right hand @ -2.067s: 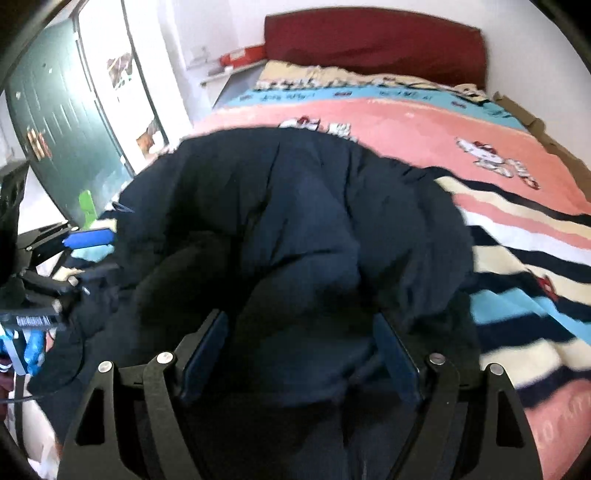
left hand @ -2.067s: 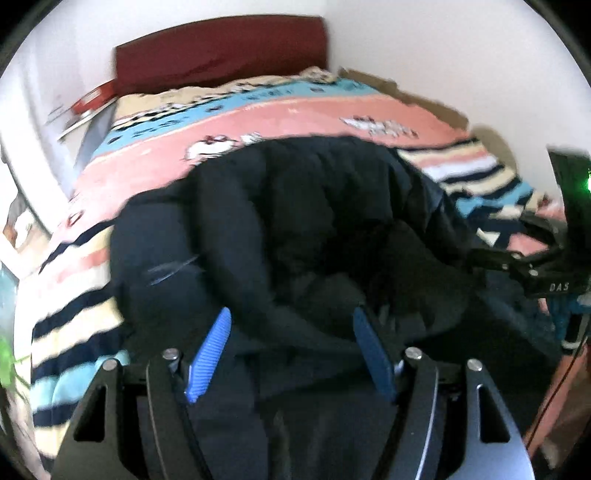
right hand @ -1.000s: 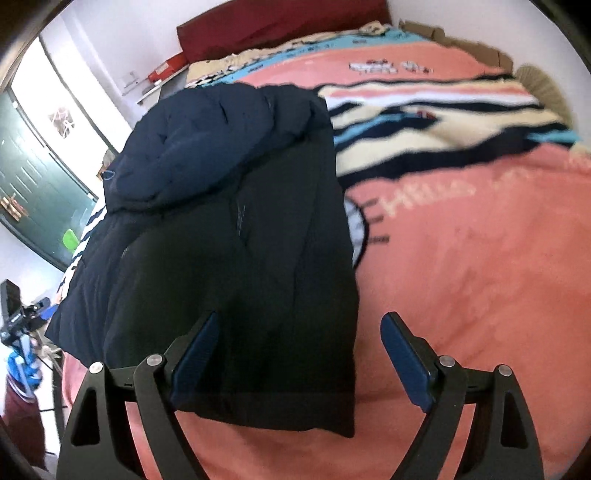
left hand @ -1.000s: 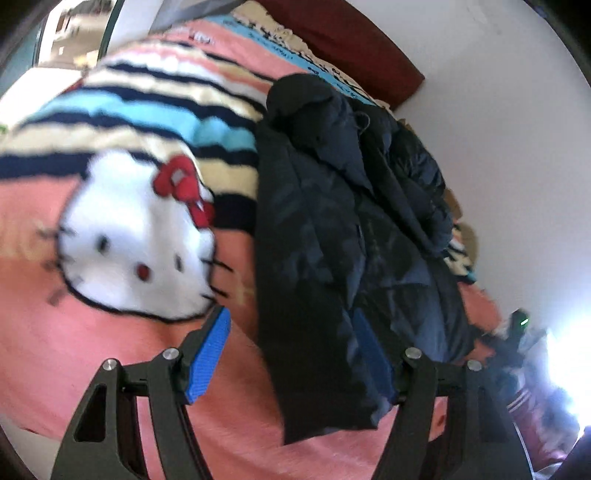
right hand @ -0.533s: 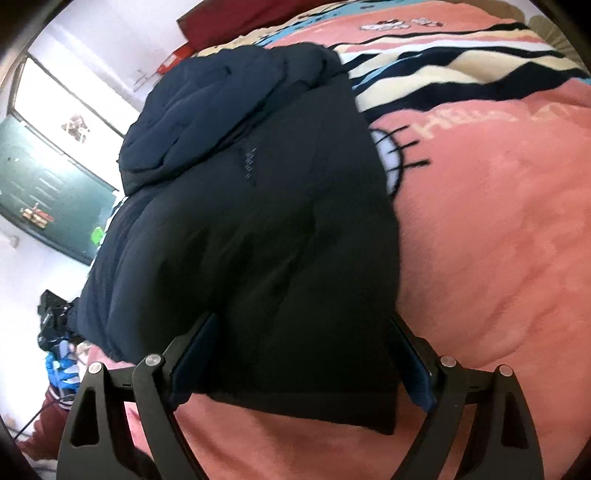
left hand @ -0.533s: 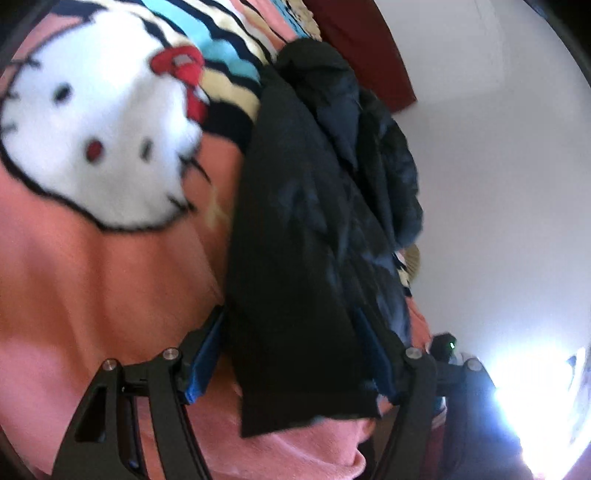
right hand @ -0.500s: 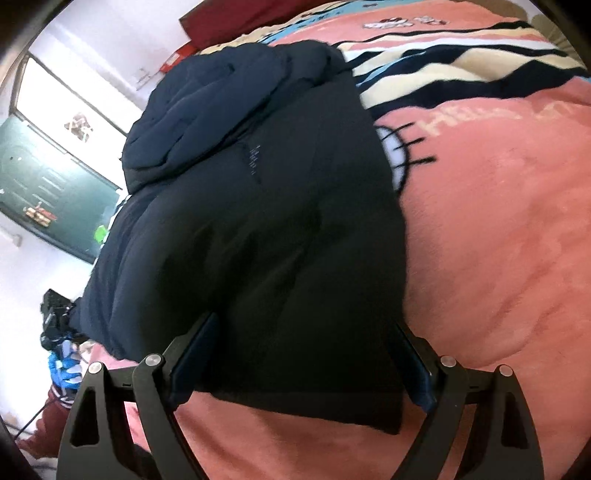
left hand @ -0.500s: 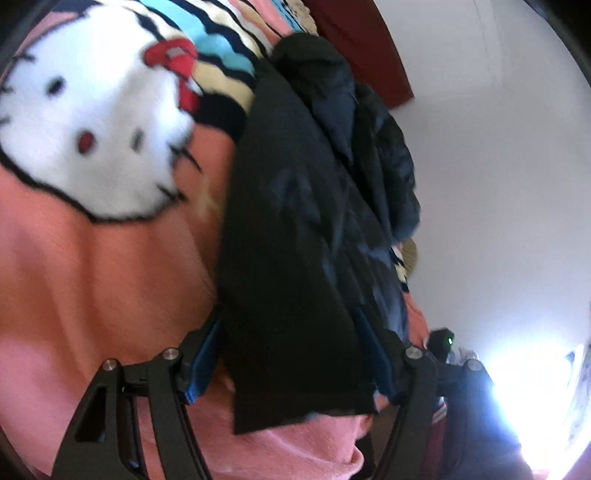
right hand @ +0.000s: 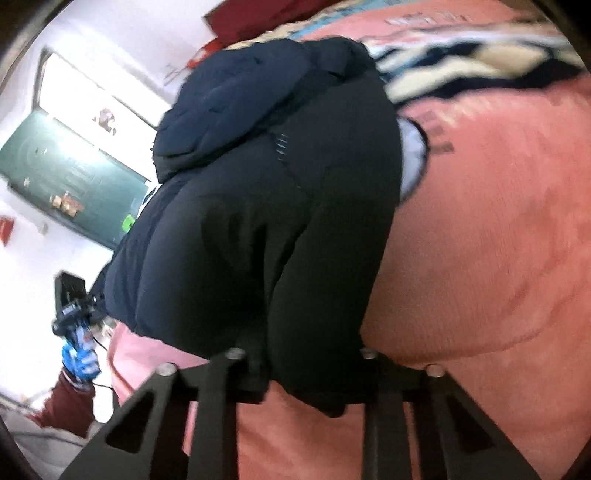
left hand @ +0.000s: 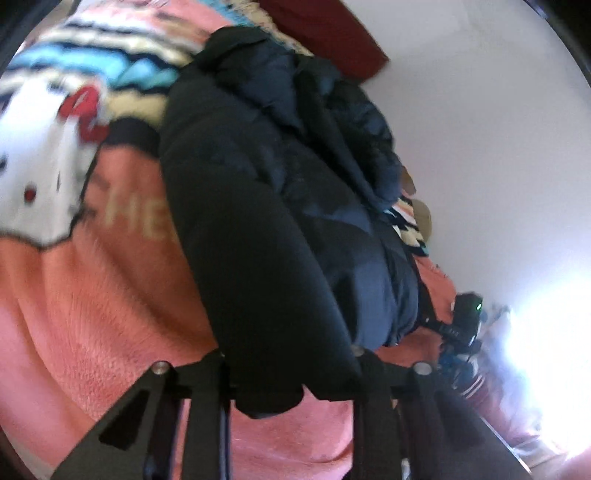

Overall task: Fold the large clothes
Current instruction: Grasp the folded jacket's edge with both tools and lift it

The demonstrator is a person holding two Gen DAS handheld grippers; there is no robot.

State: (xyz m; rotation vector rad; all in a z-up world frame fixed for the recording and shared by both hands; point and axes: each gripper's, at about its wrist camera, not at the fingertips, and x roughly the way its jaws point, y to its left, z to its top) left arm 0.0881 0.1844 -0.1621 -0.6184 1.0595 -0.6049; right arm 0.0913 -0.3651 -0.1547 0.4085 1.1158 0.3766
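Note:
A large dark navy puffer jacket (left hand: 280, 192) lies lengthwise on a bed covered by a pink cartoon-cat blanket (left hand: 92, 302). In the left wrist view my left gripper (left hand: 291, 373) straddles the jacket's near hem, and the cloth hides its fingertips. In the right wrist view the jacket (right hand: 266, 206) fills the middle, hood at the far end. My right gripper (right hand: 299, 373) straddles the other hem corner, with its fingertips hidden under the cloth. Each gripper shows small in the other's view, the right (left hand: 463, 321) and the left (right hand: 74, 306).
A dark red headboard (left hand: 325, 33) and white wall (left hand: 480, 129) bound the bed's far side. A green door (right hand: 66, 184) and bright window stand to the left in the right wrist view. Pink blanket (right hand: 480, 258) spreads to the right of the jacket.
Both grippers have pushed forward onto the jacket's near hem. The blue finger pads seen before are now covered by the cloth. The jacket lies spread flat rather than bunched.

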